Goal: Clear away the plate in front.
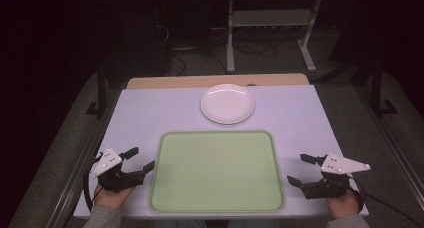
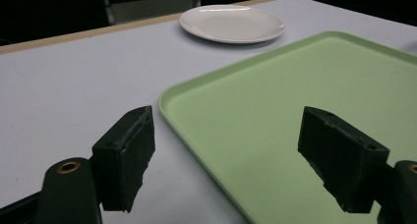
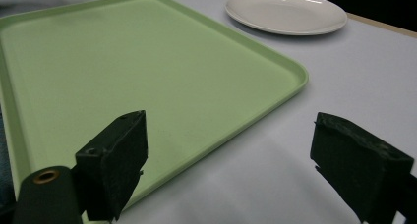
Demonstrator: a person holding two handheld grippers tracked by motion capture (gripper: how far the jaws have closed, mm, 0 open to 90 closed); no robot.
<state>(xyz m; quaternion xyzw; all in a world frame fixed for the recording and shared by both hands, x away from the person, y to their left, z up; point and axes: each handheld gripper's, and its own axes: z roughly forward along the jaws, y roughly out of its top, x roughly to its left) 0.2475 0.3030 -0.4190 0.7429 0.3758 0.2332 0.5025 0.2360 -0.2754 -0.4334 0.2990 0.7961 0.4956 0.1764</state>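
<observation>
Black left gripper (image 1: pixel 141 158) hovering at the table's (image 1: pixel 150 113) near left edge, jaws spread wide and gripping nothing, angling toward the left rim of the pale green tray (image 1: pixel 160 153) just beside it. Lying flat at the centre of the white table, the tray reaching almost to the near edge, with a white plate (image 1: pixel 227 104) sitting just beyond its far rim. Hovering past the tray's right rim, black right gripper (image 1: pixel 298 168) mirroring the first, jaws likewise gaping wide and holding nothing.
</observation>
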